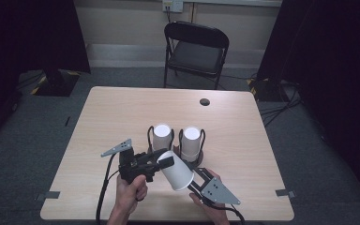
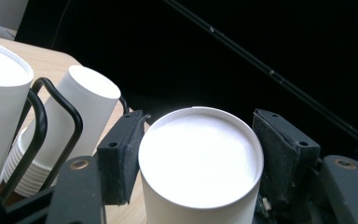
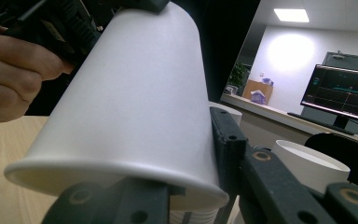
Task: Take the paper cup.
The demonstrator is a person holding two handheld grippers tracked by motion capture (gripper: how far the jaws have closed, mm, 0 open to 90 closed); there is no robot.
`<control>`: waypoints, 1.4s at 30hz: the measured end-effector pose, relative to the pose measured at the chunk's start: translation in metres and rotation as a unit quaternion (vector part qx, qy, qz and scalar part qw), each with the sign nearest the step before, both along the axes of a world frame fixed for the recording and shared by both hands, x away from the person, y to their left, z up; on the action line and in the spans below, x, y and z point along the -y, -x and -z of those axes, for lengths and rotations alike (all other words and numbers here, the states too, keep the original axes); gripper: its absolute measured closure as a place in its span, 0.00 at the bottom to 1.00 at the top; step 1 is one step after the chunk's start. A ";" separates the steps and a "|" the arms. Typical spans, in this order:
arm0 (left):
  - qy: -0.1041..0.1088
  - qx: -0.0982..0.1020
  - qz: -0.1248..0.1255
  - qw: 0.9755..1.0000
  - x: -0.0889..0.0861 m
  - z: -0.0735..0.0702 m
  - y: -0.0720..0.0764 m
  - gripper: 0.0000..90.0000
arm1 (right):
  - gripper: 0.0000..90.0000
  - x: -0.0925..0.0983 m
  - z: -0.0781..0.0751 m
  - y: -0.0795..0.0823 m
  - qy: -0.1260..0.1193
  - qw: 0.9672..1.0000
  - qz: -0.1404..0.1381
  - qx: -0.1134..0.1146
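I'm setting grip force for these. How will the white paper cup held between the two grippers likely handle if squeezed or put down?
The paper cup looks thin-walled and empty, so probably light and easy to crush near its open rim. The left gripper clamps its closed base, likely the stiffest part. Its smooth, tapered wall may slip from the right gripper. Laid on its side on the table, it would probably roll in a curve.

Cup [image 1: 177, 170] between the claws: white paper, matt, smooth wall, rolled rim. Stacked cups [image 1: 191, 143] just beyond: same paper. Holder loops [image 2: 41, 119] around them: glossy black wire. Jaw pads [image 2: 121, 156] matt black, slightly grainy. Table [image 1: 122, 112] underneath: pale wood-look laminate, satin.
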State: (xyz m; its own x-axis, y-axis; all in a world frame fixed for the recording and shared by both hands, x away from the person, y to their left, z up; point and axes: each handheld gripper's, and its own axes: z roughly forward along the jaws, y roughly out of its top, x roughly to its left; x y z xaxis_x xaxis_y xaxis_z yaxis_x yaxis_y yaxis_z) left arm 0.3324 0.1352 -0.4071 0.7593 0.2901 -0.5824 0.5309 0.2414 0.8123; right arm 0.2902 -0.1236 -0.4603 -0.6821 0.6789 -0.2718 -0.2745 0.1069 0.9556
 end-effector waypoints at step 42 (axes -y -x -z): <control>-0.120 0.123 -0.091 0.981 -0.001 0.001 0.009 0.21 | 0.96 0.022 0.001 -0.011 0.029 0.982 0.034 -0.184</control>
